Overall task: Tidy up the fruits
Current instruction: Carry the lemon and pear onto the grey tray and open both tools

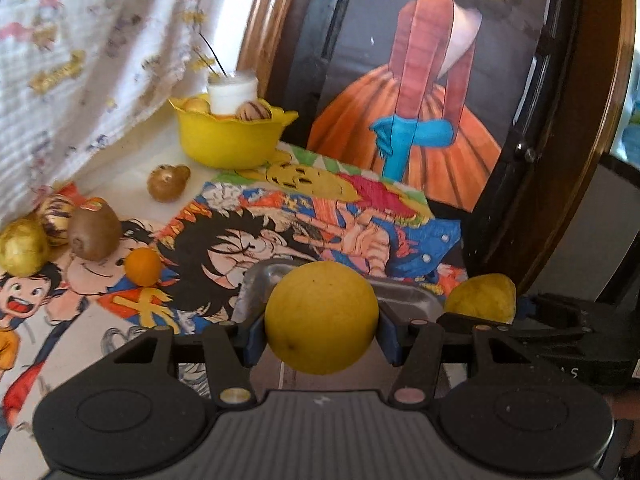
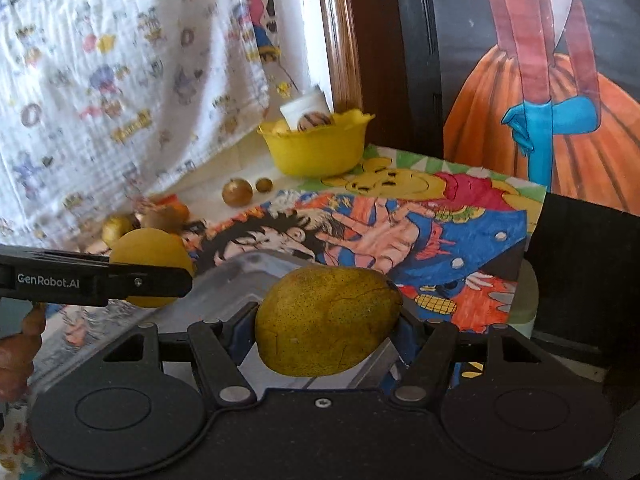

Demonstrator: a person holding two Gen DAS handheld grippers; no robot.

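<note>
My left gripper point(image 1: 321, 338) is shut on a round yellow lemon point(image 1: 320, 304), pinched between the blue pads. It hangs over a silver metal tray point(image 1: 402, 295) on the cartoon-printed mat. My right gripper point(image 2: 328, 334) is shut on a speckled yellow-green pear point(image 2: 326, 312), over the same tray point(image 2: 228, 280). In the left wrist view the pear point(image 1: 482, 298) shows at the right; in the right wrist view the lemon point(image 2: 148, 252) shows at the left. Loose on the mat lie a kiwi point(image 1: 94, 234), a small orange point(image 1: 143, 266) and a golden fruit point(image 1: 22, 246).
A yellow bowl point(image 1: 228, 136) at the back holds a white cup and a few fruits. A brown round fruit point(image 1: 166, 182) lies in front of it. A printed cloth point(image 1: 80, 60) hangs at the left, and a framed picture point(image 1: 424, 100) stands behind the mat.
</note>
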